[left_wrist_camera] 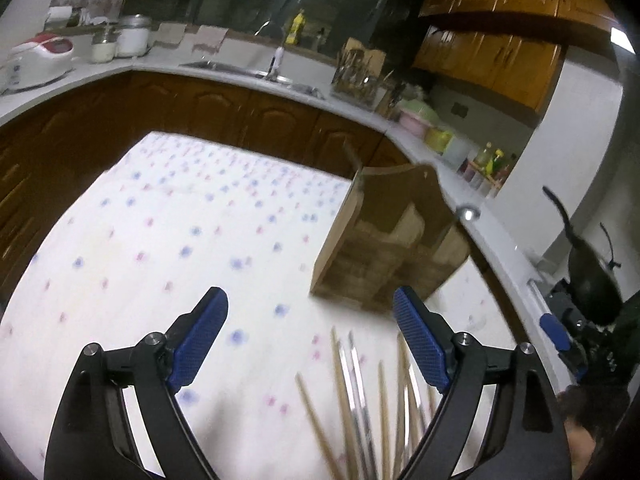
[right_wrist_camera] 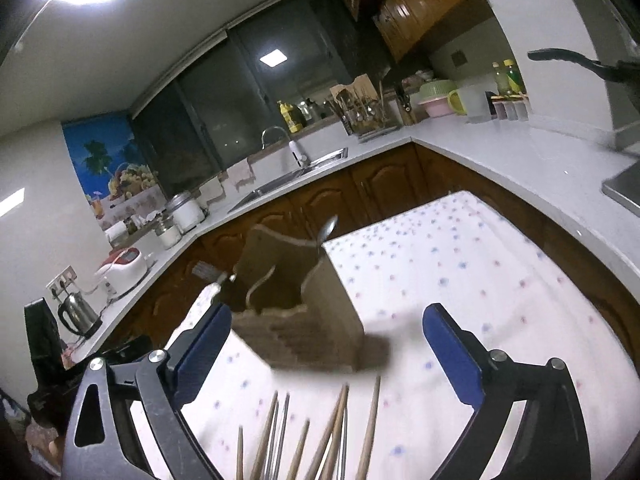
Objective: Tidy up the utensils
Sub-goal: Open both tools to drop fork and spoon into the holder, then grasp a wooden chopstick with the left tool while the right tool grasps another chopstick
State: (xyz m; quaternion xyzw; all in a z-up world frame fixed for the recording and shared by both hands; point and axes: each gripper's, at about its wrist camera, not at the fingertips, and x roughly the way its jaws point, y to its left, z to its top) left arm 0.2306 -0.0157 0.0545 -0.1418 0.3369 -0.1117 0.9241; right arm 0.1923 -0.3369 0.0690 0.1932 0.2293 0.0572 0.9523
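Wooden chopsticks (left_wrist_camera: pixel 344 412) are lying low in frame between the left gripper (left_wrist_camera: pixel 310 340) and right gripper (right_wrist_camera: pixel 328 352), both spread wide, pinching nothing, utensil holder (left_wrist_camera: pixel 388 240) beyond.

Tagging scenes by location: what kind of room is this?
A home kitchen, most likely. A white countertop wraps around wooden cabinets, with a sink and tap under a dark window. A rice cooker sits on the counter, and a wooden utensil holder stands on a cloth-covered table.
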